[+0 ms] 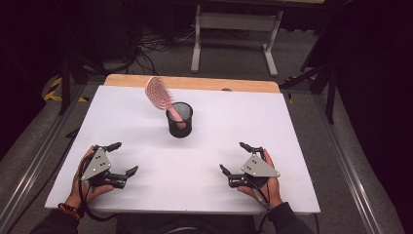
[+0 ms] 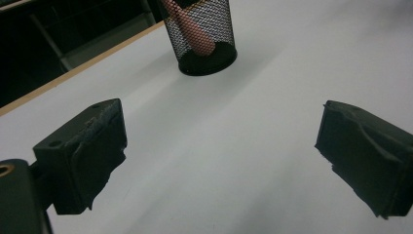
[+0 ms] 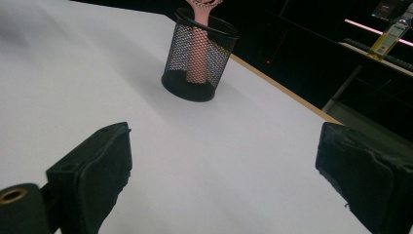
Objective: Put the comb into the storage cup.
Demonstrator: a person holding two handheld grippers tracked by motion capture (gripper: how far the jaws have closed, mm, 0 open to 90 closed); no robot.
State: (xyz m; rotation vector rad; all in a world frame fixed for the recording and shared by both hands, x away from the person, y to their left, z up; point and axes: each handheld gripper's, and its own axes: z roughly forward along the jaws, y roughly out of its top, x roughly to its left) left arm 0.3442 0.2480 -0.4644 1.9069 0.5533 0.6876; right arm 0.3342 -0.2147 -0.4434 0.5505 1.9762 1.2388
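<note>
Both jaws spread, empty. Hairbrush (image 1: 160,97) stood handle-down in cup (image 1: 179,120), leaning left, ahead between left hand-held gripper (image 1: 122,159) and right hand-held gripper (image 1: 234,157), about equally near.

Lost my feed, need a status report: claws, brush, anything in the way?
Left claw open, right claw open, both empty. Brush handle-down in cup. Nothing between.

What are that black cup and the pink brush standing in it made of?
The cup looks like black wire mesh, likely metal: the handle shows through its wall. The brush seems matte pink plastic, its head an openwork of ribs; I can't be certain.
</note>
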